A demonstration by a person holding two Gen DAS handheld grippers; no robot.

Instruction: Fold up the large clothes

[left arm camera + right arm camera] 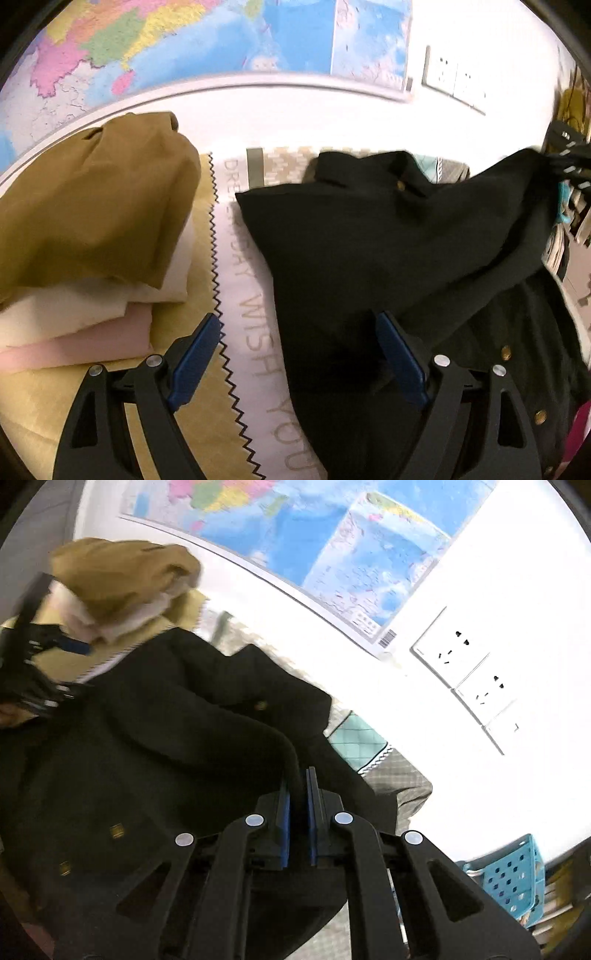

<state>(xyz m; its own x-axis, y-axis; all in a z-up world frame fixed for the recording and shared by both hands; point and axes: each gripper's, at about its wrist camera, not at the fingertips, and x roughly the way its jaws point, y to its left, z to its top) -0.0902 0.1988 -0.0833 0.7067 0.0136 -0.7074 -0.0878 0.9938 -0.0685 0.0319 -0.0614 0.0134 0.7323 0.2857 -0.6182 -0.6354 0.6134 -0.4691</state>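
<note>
While the right gripper [298, 786] is pinching a fold of the black coat [388, 240], lifting that edge, the left gripper [299, 339] is hovering with jaws spread wide, holding nothing. Coat is lying on the lettered bedspread [255, 314], right of the folded stack [85, 236].

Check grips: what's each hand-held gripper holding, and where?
Right hand-held gripper is shut on a raised fold of the black coat. Left hand-held gripper is open, holding nothing.

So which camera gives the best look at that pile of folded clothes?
The left wrist view: the folded pile lies large and unobstructed, its tan, cream and pink layers distinct. In the right wrist view it is small, blurred, distant.
</note>
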